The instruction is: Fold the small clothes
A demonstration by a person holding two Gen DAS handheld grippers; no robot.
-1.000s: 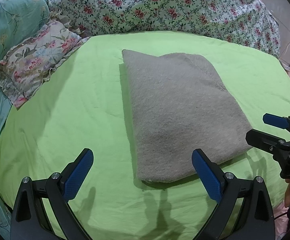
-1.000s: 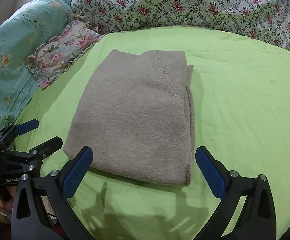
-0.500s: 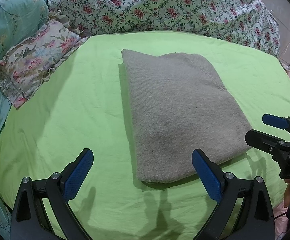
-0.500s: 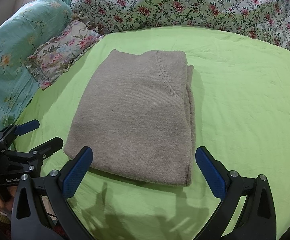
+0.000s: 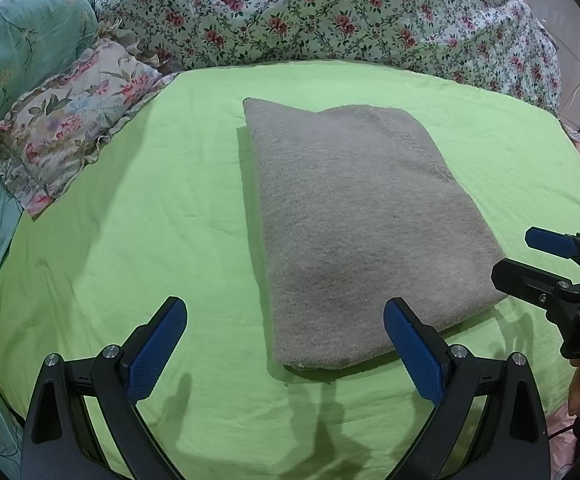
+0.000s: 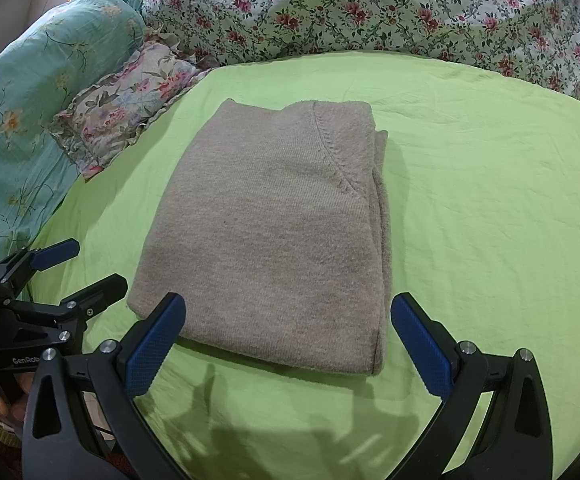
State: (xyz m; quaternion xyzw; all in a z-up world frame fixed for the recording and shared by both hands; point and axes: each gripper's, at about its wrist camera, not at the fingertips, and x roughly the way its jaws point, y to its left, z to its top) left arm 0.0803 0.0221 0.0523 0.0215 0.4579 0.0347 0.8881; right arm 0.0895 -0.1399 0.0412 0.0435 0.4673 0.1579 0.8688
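A grey-beige knitted garment (image 5: 354,216) lies folded into a flat rectangle on the green sheet (image 5: 138,232); it also shows in the right wrist view (image 6: 274,232), with a seam near its far right corner. My left gripper (image 5: 286,344) is open and empty, held above the sheet at the garment's near edge. My right gripper (image 6: 288,340) is open and empty, also just short of the near edge. Each gripper shows in the other's view: the right one (image 5: 530,260) at the garment's right corner, the left one (image 6: 86,268) at its left corner.
A frilled floral pillow (image 5: 74,128) lies at the left of the sheet, with a teal floral quilt (image 5: 14,40) beside it. A floral duvet (image 5: 330,12) is heaped along the far edge. Bare green sheet lies on both sides of the garment.
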